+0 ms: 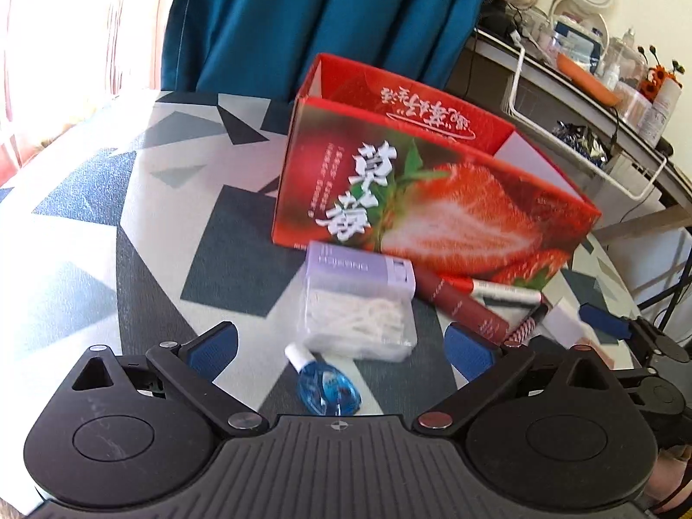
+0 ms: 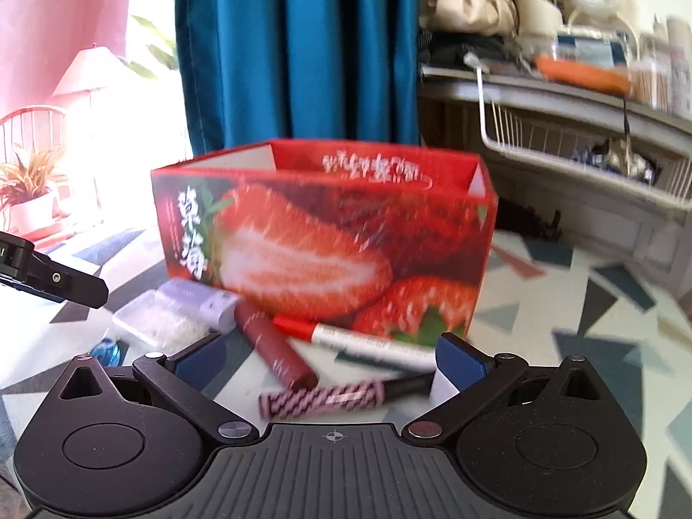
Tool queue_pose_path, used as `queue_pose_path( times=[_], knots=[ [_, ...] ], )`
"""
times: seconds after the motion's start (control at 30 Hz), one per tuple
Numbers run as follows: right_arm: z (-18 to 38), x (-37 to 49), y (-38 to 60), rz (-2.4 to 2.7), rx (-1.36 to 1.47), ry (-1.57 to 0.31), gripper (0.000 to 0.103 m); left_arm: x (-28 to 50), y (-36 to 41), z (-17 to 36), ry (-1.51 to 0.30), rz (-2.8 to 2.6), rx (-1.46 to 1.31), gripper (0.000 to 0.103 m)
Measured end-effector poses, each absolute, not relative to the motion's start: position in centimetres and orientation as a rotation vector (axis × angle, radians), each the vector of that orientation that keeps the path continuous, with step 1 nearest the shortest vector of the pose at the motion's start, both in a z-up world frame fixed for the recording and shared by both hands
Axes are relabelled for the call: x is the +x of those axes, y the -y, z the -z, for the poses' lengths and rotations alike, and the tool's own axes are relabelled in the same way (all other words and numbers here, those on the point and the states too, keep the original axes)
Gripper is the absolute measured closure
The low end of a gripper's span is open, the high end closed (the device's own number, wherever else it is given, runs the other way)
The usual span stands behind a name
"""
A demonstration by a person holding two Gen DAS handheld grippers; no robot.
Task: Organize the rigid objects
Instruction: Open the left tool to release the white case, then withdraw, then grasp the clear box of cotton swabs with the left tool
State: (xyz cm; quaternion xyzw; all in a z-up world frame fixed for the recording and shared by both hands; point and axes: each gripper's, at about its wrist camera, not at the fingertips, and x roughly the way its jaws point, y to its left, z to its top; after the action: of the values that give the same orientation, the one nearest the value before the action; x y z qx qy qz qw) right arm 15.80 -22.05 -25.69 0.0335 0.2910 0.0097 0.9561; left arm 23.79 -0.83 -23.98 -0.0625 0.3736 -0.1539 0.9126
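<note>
A red strawberry box (image 1: 432, 186) (image 2: 328, 238) stands open-topped on the patterned table. In front of it lie a clear floss-pick case (image 1: 359, 302) (image 2: 173, 313), a small blue bottle (image 1: 328, 387) (image 2: 105, 352), a dark red tube (image 1: 465, 309) (image 2: 277, 350), a white marker with red cap (image 2: 359, 339) (image 1: 506, 292) and a pink striped tube (image 2: 333, 398). My left gripper (image 1: 341, 346) is open and empty, straddling the floss case and blue bottle. My right gripper (image 2: 328, 363) is open and empty above the tubes and marker.
The table (image 1: 129, 225) (image 2: 562, 324) has a grey, blue and white triangle cloth. A teal curtain (image 2: 298, 43) hangs behind. A cluttered shelf with a white wire basket (image 2: 575, 147) stands at right. The right gripper shows at the left wrist view's right edge (image 1: 627, 333).
</note>
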Motion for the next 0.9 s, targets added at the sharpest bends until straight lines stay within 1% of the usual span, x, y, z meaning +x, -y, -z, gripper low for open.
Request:
queue_pose_path(
  times=[0.07,0.17,0.37,0.4,0.43,0.47,0.53,0.6,0.63,0.77,0.8,0.9],
  knots=[
    [26.4,15.9,21.5,-0.022,0.04,-0.621,0.001,23.6,0.9,24.6,-0.783,0.311,-0.116,0.002],
    [26.3,16.0,21.0,-0.031,0.014,-0.604,0.001,23.4,0.9,25.1,-0.799,0.308,-0.117,0.004],
    [26.1,16.0,20.6,-0.056,-0.001,-0.61,0.001,24.1,0.3,25.0,-0.79,0.311,-0.142,0.013],
    [26.0,16.1,20.5,-0.061,-0.009,-0.614,0.002,24.4,0.2,25.0,-0.787,0.31,-0.145,0.017],
    [26.0,16.3,20.4,-0.068,-0.016,-0.619,0.003,24.8,0.0,24.9,-0.785,0.31,-0.147,0.022],
    [25.9,16.5,20.2,-0.079,-0.025,-0.625,0.005,25.3,-0.1,24.8,-0.786,0.311,-0.147,0.026],
    [25.7,17.2,19.7,-0.088,-0.053,-0.642,0.005,26.5,-0.1,24.6,-0.795,0.324,-0.138,0.039],
    [25.5,17.8,19.1,-0.125,-0.062,-0.645,0.006,27.5,-0.1,24.5,-0.801,0.339,-0.132,0.043],
    [25.4,18.1,18.8,-0.148,-0.061,-0.645,0.007,28.0,-0.1,24.5,-0.802,0.343,-0.133,0.043],
    [25.5,19.5,17.2,-0.237,-0.076,-0.681,0.024,29.8,0.1,25.2,-0.836,0.364,-0.165,0.045],
    [25.7,19.9,16.7,-0.251,-0.083,-0.695,0.026,30.1,0.3,25.4,-0.847,0.371,-0.17,0.046],
    [26.0,20.6,15.5,-0.291,-0.094,-0.716,0.028,30.3,0.8,26.0,-0.869,0.375,-0.177,0.049]
  ],
)
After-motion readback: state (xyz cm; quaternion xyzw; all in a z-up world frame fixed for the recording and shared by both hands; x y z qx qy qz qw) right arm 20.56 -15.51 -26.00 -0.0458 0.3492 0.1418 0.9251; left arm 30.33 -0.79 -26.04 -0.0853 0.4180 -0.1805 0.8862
